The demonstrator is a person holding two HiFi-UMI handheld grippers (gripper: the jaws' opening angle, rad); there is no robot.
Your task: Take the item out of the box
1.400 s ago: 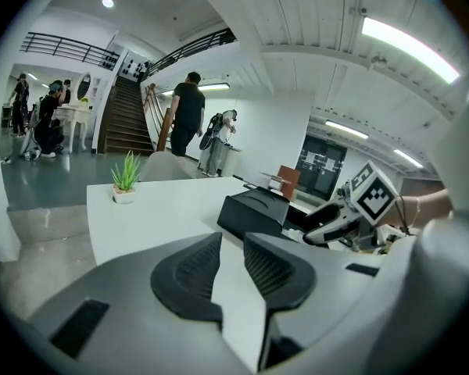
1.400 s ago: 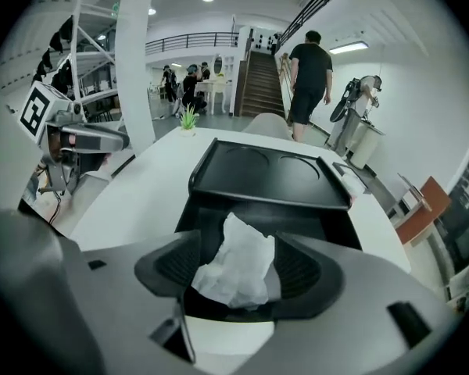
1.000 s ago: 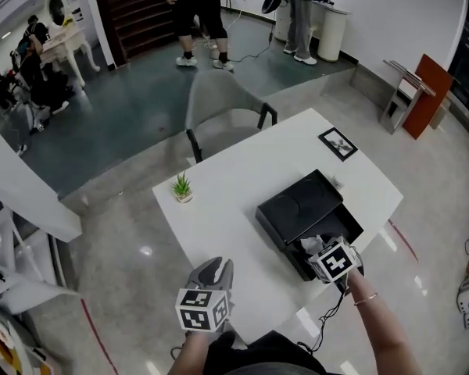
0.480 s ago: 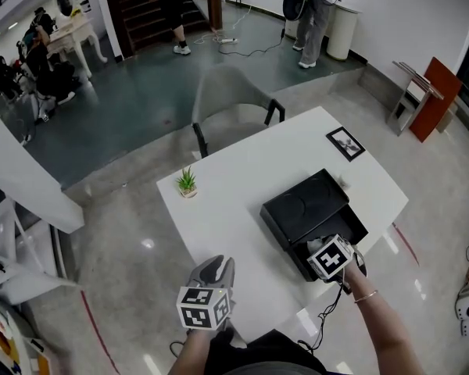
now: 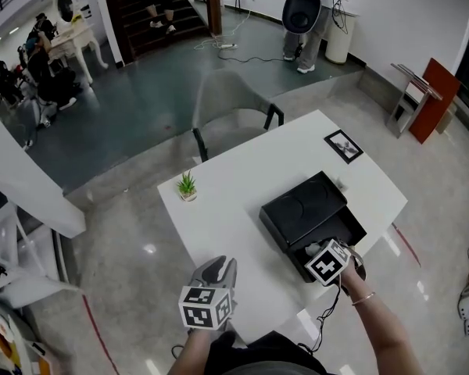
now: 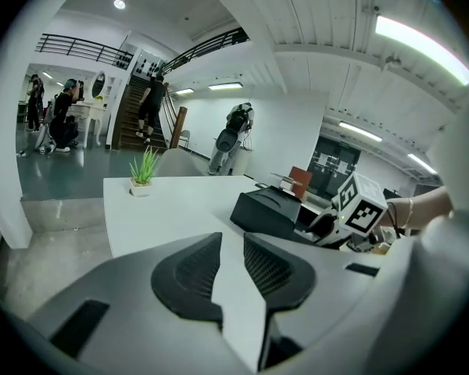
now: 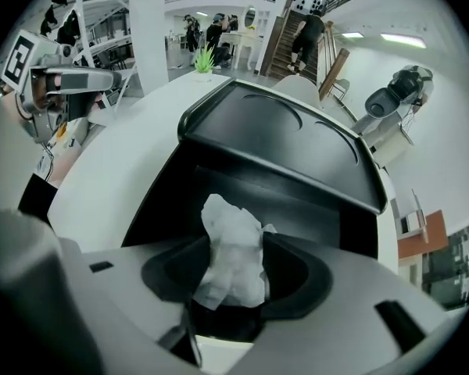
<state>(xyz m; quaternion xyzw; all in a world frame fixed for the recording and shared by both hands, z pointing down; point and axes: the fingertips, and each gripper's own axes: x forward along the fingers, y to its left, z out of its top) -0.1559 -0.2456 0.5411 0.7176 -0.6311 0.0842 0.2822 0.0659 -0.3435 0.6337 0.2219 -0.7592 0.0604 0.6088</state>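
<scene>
A matte black box [image 5: 303, 203], rectangular with rounded corners and a shallow circle pressed into its smooth lid, is set on the near right part of a glossy white table [image 5: 234, 201]. Since a second ago the right gripper [image 7: 236, 241] has been tipped and rolled over the box's open near compartment, and its jaws have just been closing. They are now pinched on the crumpled paper [image 7: 223, 217], a soft, white, creased wad that is still inside the box. The left gripper [image 6: 233, 241], with ribbed dark pads, is held narrowly parted and empty at the near left edge.
</scene>
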